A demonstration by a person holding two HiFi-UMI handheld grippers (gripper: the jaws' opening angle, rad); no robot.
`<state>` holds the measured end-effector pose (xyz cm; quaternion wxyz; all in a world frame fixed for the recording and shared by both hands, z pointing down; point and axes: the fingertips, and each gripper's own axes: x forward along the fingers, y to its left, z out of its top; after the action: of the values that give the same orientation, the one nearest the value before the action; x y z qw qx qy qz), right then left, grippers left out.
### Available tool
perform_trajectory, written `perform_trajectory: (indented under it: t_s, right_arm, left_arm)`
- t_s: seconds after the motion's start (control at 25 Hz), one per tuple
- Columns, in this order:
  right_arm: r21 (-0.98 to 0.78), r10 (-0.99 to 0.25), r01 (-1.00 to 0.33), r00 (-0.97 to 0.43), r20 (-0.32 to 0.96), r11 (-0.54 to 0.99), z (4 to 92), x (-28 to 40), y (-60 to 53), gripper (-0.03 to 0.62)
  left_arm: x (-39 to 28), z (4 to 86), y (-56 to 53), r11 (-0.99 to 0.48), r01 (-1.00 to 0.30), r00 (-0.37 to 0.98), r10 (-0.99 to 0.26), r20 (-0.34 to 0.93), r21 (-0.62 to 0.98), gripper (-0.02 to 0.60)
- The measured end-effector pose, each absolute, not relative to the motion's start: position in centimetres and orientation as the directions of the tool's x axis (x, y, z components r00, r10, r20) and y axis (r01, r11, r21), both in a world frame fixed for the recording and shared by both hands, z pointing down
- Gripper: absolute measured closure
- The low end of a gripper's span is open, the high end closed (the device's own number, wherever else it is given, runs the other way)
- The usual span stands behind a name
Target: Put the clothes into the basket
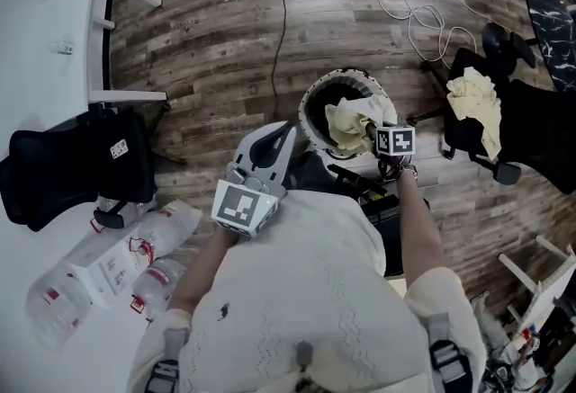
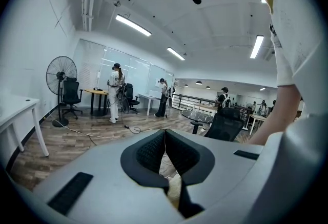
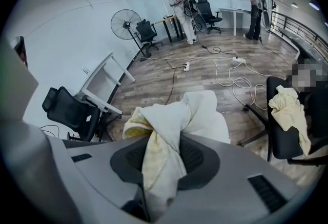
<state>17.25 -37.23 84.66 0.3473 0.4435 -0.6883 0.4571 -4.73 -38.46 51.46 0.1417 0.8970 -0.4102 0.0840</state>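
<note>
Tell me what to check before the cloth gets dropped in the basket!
1. The right gripper has a firm hold on the cream cloth: ok, its jaws are shut on it.
2. The cloth hangs over the basket opening: ok.
3. The left gripper is out of the way: ok, its jaws are together and it sits beside the basket, not over it.
4. No part of the cloth drapes over the rim: cannot tell.
5. All the clothes are collected: not ok, a second cloth lies on the black chair.
</note>
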Motion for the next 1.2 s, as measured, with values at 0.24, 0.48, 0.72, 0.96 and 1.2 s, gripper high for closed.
perform_trajectory:
  t_s: [0.24,0.48,0.72,0.96,1.2]
  right_arm:
    - [-0.309,-0.213,-0.932,-0.346,0.914,0.188,87.5,18.3,-37.0,0.480]
    - [-0.309,-0.159,-0.938,-0.332,0.930,0.155,89.6,18.3,-35.8,0.480]
    - [-0.292,-0.105,-0.948,-0.306,0.946,0.127,91.8,19.1,-34.6,0.478]
    - [-0.264,-0.032,-0.957,-0.270,0.962,0.123,93.8,19.4,-33.0,0.473]
    - [-0.289,0.014,-0.950,-0.290,0.957,0.114,95.1,18.6,-32.0,0.464]
  left_arm:
    - [-4.7,51.7,-39.0,-0.608,-0.772,0.635,-0.722,0.276,0.184,0.560]
    - [-4.9,52.1,-39.2,-0.605,-0.775,0.632,-0.726,0.273,0.185,0.560]
    - [-5.0,52.8,-39.6,-0.597,-0.780,0.625,-0.729,0.278,0.188,0.560]
    - [-5.0,53.5,-39.7,-0.592,-0.782,0.622,-0.728,0.287,0.195,0.560]
    - [-4.6,54.2,-39.7,-0.589,-0.784,0.620,-0.723,0.303,0.199,0.560]
